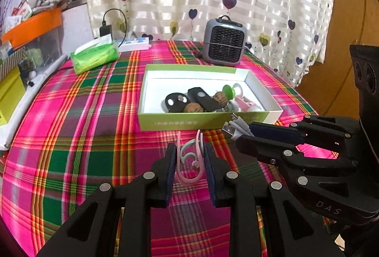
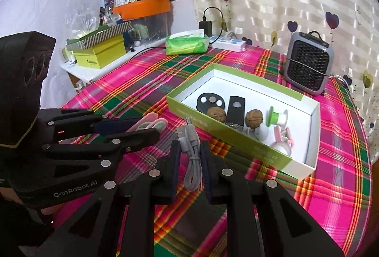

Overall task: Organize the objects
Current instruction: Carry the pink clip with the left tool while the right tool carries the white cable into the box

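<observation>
Left tongs [image 1: 189,157] clamped on pink and grey ear hooks [image 1: 189,162], right tongs [image 2: 189,157] pinching a grey USB cable [image 2: 191,157], both just near of the green box [image 1: 180,123] on the worktop [image 1: 83,138], so better lifted clear over the near wall, released well inside.

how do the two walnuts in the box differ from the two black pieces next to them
The walnuts are brown, round and wrinkled; the black pieces are flat and smooth. The walnuts look alike, while one black piece is rounded with holes and the other is a long bar. The walnuts lie nearer the box's front wall. All four rest loose in the same box.
</observation>
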### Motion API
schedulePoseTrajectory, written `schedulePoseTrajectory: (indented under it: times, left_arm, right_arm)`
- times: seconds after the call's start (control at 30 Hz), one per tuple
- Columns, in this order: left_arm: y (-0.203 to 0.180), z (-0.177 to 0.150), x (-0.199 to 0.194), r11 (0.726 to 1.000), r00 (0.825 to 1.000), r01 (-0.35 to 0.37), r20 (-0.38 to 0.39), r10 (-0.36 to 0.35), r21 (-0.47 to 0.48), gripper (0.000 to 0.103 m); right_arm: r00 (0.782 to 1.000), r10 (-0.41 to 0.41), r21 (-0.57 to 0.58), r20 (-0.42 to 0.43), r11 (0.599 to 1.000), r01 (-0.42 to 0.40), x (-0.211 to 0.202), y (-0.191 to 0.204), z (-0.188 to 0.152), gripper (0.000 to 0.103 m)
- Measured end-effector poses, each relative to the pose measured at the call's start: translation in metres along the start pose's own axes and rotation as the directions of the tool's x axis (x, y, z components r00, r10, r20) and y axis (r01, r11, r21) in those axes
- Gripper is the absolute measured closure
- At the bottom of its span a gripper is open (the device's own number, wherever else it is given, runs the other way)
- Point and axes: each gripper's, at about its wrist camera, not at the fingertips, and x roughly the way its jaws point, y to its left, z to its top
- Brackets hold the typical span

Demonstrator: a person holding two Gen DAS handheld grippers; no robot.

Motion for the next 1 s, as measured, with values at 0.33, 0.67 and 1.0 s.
schedulePoseTrajectory:
  times: [0.33,0.67,1.0]
  left_arm:
    - [-0.009,0.004,-0.001,1.0,1.0,0.02,0.016,-0.02,0.013,0.081]
    - [-0.011,0.01,0.004,1.0,0.999,0.027,0.022,-0.028,0.015,0.081]
    - [-0.014,0.019,0.011,0.999,0.999,0.03,0.023,-0.03,0.017,0.081]
  right_arm:
    - [0.999,-0.016,0.018,0.03,1.0,0.015,-0.012,-0.008,-0.002,0.085]
    - [0.999,-0.025,0.032,0.034,0.999,0.024,-0.01,-0.017,-0.001,0.085]
    - [0.998,-0.04,0.038,0.039,0.999,0.039,-0.008,-0.023,0.004,0.085]
